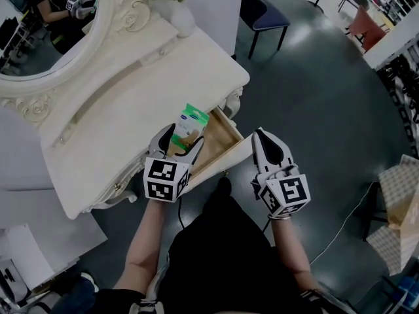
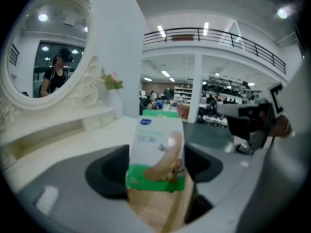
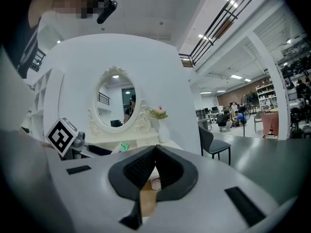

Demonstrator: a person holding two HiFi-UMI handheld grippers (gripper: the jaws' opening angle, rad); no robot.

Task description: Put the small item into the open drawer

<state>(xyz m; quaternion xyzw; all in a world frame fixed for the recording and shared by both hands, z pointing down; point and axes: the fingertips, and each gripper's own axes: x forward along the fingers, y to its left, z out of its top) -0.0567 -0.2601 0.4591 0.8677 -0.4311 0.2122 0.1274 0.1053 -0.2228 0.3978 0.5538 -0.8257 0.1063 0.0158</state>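
The small item is a flat white-and-green packet (image 1: 191, 124) (image 2: 158, 154). My left gripper (image 1: 180, 142) (image 2: 155, 178) is shut on its lower end and holds it upright, just above the near-left part of the open wooden drawer (image 1: 223, 132). The drawer stands pulled out of the cream dressing table (image 1: 131, 103). At the right end of the white drawer front sits my right gripper (image 1: 260, 136) (image 3: 154, 149), its fingertips closed together. Drawer wood (image 3: 146, 198) and a pale knob show through the gap below its pads.
An oval mirror (image 1: 39, 31) and a vase of flowers (image 1: 175, 5) stand at the back of the table top. A dark chair (image 1: 263, 13) is on the grey floor beyond the table. The person's legs are right below the drawer.
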